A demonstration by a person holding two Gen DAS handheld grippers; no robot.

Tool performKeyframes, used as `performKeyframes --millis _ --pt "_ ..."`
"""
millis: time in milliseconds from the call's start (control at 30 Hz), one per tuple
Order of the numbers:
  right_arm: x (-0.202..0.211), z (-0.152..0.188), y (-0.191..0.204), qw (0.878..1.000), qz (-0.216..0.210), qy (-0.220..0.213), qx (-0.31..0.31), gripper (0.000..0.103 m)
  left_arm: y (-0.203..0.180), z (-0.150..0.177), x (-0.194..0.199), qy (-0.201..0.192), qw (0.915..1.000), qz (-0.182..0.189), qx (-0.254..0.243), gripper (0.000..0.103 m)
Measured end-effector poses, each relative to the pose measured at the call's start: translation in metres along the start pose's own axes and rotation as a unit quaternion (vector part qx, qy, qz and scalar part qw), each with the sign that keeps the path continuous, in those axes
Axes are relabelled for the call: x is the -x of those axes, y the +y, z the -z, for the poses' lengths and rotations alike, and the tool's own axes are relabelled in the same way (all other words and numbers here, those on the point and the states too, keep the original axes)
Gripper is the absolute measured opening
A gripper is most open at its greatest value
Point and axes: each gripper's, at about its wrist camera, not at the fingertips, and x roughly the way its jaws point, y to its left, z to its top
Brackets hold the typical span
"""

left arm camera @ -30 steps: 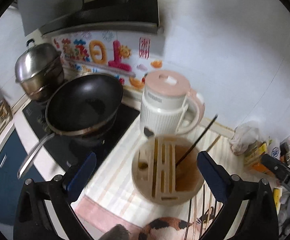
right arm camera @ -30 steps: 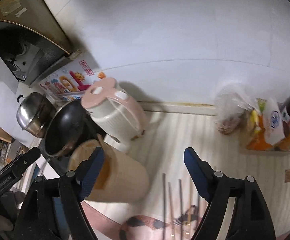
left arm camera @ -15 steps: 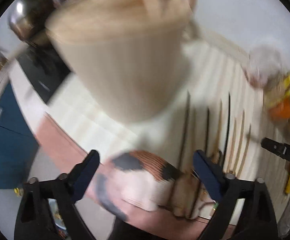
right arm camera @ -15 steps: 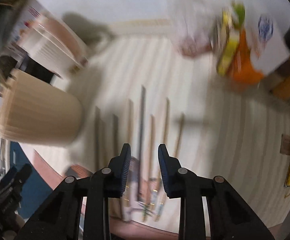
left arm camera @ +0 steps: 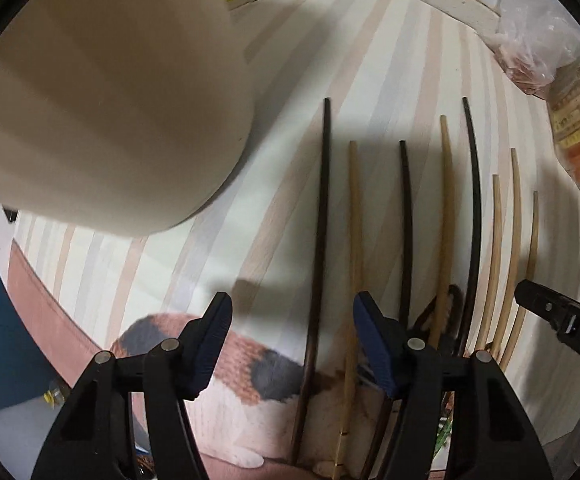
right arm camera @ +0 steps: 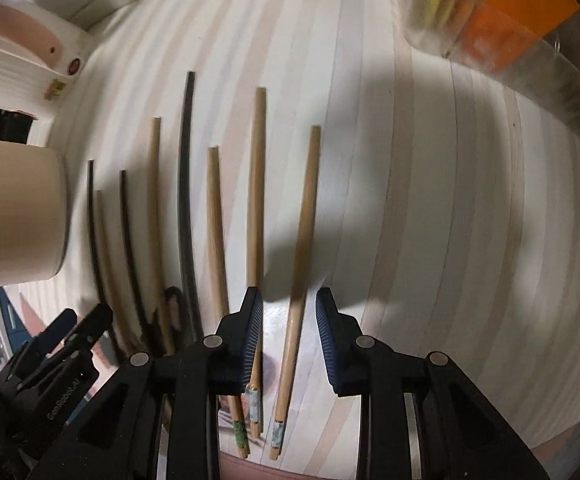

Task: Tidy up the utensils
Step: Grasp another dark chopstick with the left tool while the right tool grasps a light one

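Note:
Several chopsticks lie side by side on the striped counter, some dark, some bamboo. My left gripper (left arm camera: 291, 342) is open, low over the counter, its jaws either side of a dark chopstick (left arm camera: 318, 240) and a bamboo one (left arm camera: 354, 240). The cream utensil holder (left arm camera: 102, 100) stands just up-left of it. My right gripper (right arm camera: 289, 330) is open with narrow jaws around the rightmost bamboo chopstick (right arm camera: 303, 240), not touching it as far as I can tell. The holder's side (right arm camera: 14, 212) shows at the left of the right wrist view.
A white and pink kettle (right arm camera: 22, 52) stands behind the holder. Bags and an orange packet (right arm camera: 501, 20) sit at the back right. A cat-patterned mat (left arm camera: 226, 364) lies at the counter's near edge. The left gripper (right arm camera: 62, 344) shows at lower left of the right wrist view.
Both grippers dropped from a high view of the stove and holder down to the chopsticks on the counter. Both narrowed their jaws, the right most.

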Motion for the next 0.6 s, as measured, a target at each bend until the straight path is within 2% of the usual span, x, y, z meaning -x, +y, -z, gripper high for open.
performKeyframes --millis 67,100,133,167,200,367,500,600 --pt "-0.001 0.001 0.004 1.0 0.03 -0.006 0.007 0.017 0.0 0.001 0.001 -0.004 0.9999 0.01 -0.008 0.053" --pt "-0.001 0.002 0.006 0.999 0.044 -0.008 0.011 0.01 -0.001 0.001 0.001 -0.005 0.9998 0.017 -0.01 0.042" --pt "-0.001 0.003 0.007 0.999 0.05 -0.009 0.011 0.008 -0.001 0.0 -0.002 0.004 0.9999 0.012 -0.011 0.022" --pt "-0.001 0.003 0.007 0.999 0.053 -0.008 0.01 0.008 0.0 0.001 -0.002 0.001 0.9999 0.012 -0.011 0.019" --pt "-0.001 0.005 0.006 0.998 0.062 -0.007 0.011 0.007 0.001 0.002 -0.001 0.001 0.9999 0.01 -0.011 0.011" --pt "-0.002 0.017 0.002 0.997 0.076 0.005 0.023 0.007 0.023 0.019 0.001 0.011 0.9999 0.009 0.003 0.01" --pt "-0.001 0.027 -0.003 0.997 0.075 0.012 0.023 0.007 0.045 0.03 0.004 0.023 0.999 0.026 0.027 0.01" --pt "-0.002 0.031 0.001 0.996 0.08 0.014 0.031 0.007 0.053 0.034 0.006 0.025 0.9989 0.033 0.021 0.01"
